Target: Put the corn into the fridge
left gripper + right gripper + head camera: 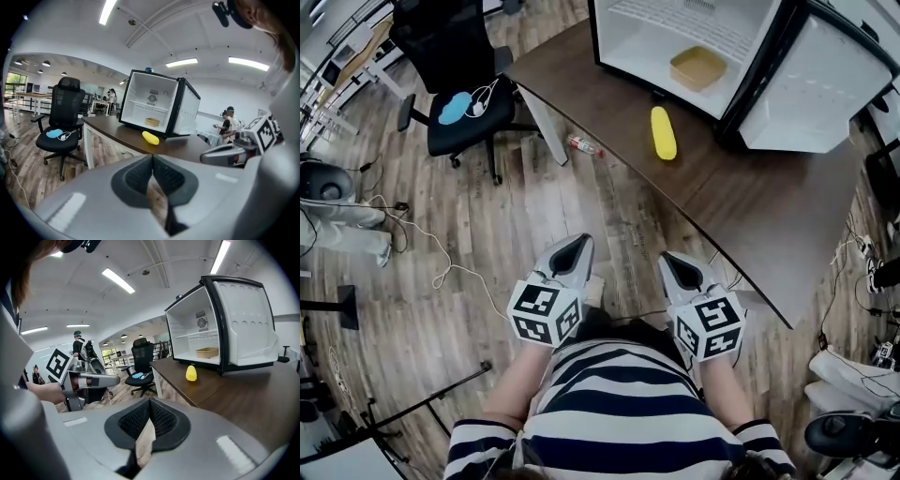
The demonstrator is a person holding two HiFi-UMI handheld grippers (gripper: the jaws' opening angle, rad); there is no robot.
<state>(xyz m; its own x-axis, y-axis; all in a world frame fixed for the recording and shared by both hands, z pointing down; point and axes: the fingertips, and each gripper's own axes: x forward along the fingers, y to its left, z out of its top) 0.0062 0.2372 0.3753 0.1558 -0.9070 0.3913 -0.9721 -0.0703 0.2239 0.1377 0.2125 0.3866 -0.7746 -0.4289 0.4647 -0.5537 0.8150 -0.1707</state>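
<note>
The corn (663, 132) is seen lying on the brown table (750, 216), just in front of the open fridge (656, 37) (its door is swung wide, toward the right side of the head view). Inside the fridge, a shallow tan tray (697, 67) is set on the white bottom of the compartment.

The left tongs (575, 246) and the right tongs (677, 260) are held side by side close to the torso in its striped shirt. They are held over the wood floor (441, 309), short of the table's edge and well apart from the corn. The left tongs are clenched: the dark pads are pressed together at their tips and nothing is caught between them. The right tongs are likewise clenched and empty. Both are pointed toward the table and the fridge.

A black office chair (441, 42) is parked by the table's left end, and a light-blue mask (456, 107) with a white cable is laid on its seat. A small bottle (584, 145) is seen lying on the floor beside the table's edge.
</note>
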